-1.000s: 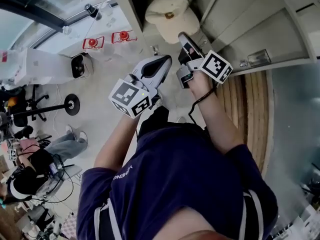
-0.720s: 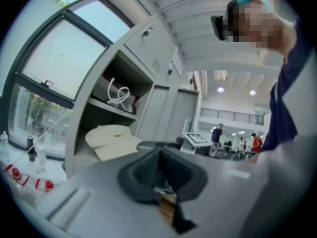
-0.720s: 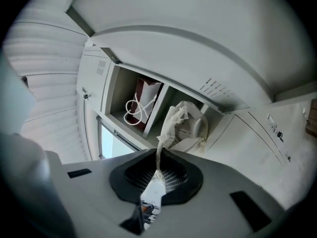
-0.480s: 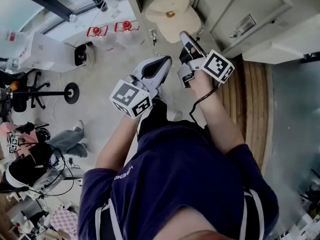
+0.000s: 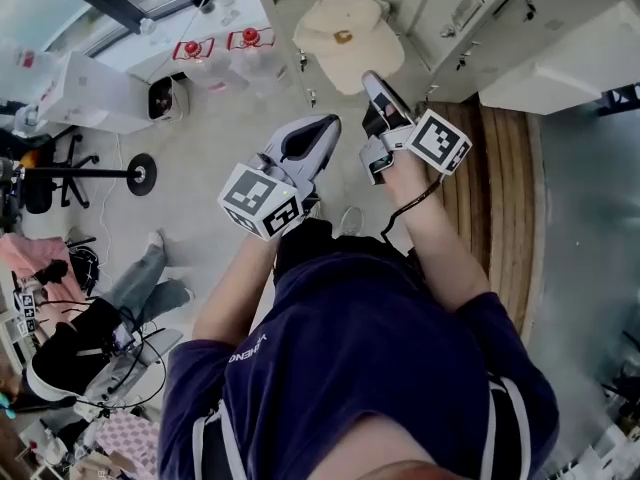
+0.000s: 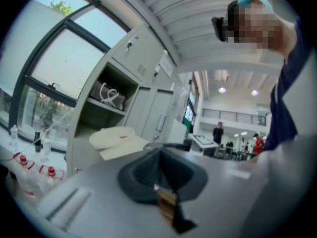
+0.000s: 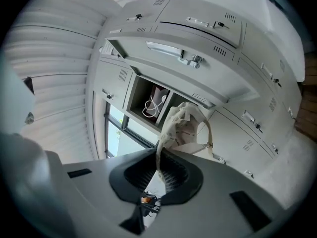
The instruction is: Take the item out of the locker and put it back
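A cream cap [image 5: 348, 30] hangs in front of me, and my right gripper [image 5: 373, 80] is shut on its edge. In the right gripper view the cap's fabric [image 7: 185, 125] runs down into the closed jaws. Behind it is the open locker compartment [image 7: 148, 100], which holds a coiled white cable, with its door [image 7: 173, 53] swung open. My left gripper [image 5: 324, 126] is just left of the right one, a little below the cap, jaws together and holding nothing. The left gripper view shows the cap [image 6: 116, 138] beside the same compartment [image 6: 106, 100].
Grey locker doors [image 5: 450, 8] run along the top right, above a wooden floor strip [image 5: 500, 188]. Red-topped items [image 5: 190, 48] sit by the window. A stand with a round base [image 5: 140, 173] and a seated person [image 5: 90, 338] are at the left.
Both grippers and the cap have drawn back from the locker. The cap was at the compartment's opening a second ago and now hangs out over the floor. The grip is unchanged.
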### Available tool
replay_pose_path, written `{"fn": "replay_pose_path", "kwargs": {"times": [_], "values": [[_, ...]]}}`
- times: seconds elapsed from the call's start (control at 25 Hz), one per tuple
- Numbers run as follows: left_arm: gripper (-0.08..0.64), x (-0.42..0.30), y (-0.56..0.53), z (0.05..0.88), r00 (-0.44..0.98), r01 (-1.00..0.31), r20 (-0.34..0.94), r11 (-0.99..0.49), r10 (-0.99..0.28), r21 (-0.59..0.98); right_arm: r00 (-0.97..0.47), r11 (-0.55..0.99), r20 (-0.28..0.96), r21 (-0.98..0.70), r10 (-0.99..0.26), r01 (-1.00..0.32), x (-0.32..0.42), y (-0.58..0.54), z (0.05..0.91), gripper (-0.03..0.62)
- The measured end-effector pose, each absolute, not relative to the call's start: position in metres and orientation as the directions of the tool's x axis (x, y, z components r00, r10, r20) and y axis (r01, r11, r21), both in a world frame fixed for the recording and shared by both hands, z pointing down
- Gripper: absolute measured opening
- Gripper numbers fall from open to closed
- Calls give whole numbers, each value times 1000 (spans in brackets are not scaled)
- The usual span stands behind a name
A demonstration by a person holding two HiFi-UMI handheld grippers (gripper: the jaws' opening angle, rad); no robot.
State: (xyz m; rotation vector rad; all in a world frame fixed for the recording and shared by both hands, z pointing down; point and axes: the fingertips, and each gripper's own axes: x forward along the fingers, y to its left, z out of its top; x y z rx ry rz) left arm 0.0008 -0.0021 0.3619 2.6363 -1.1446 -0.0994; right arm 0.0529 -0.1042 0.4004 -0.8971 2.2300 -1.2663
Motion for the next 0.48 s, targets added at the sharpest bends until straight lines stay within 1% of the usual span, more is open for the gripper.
{"fn": "replay_pose_path", "kwargs": {"times": [0.48], "values": [[3,-10,46,360,707,-688,38,-676,-706,264,-682,405,-70,-847,-728,-345,61,-38,393,23]]}}
